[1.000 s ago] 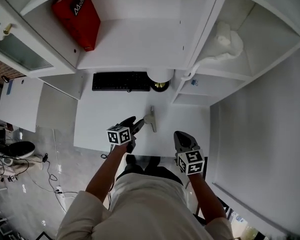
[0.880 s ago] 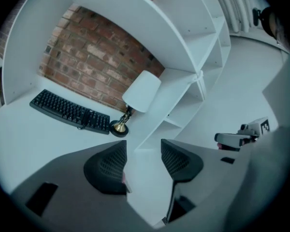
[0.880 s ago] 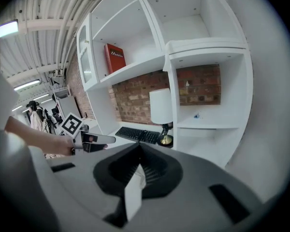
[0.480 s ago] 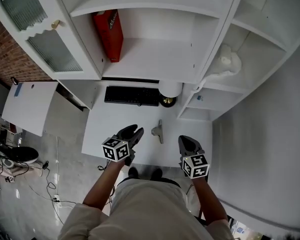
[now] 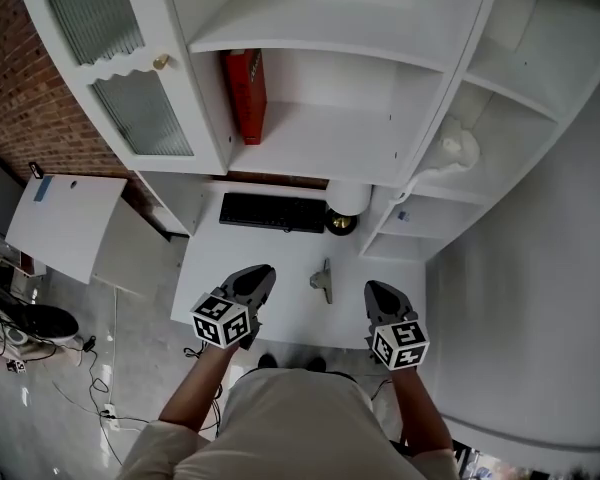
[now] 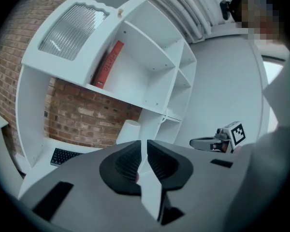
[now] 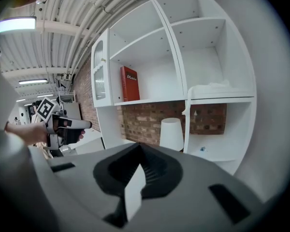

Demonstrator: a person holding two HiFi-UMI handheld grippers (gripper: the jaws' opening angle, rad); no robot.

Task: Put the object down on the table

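White matte desk (image 5: 280,258) is sitting under white shelving (image 5: 320,138), rough brick wall (image 5: 30,88) behind. Small grey angular object (image 5: 323,281) is lying near the front edge's middle, between both grippers, touching neither; too small to identify. Left gripper (image 5: 258,273) is closing its ribbed black pads, thin slit left, nothing between. Right gripper (image 5: 378,290) is clenching on nothing. White lamp shade (image 5: 347,198) is half hiding its base.

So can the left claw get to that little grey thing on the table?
Probably yes. The left claw hangs just beside the grey thing, with only bare white table between them. Its jaws are closing on nothing, so they would have to open first.
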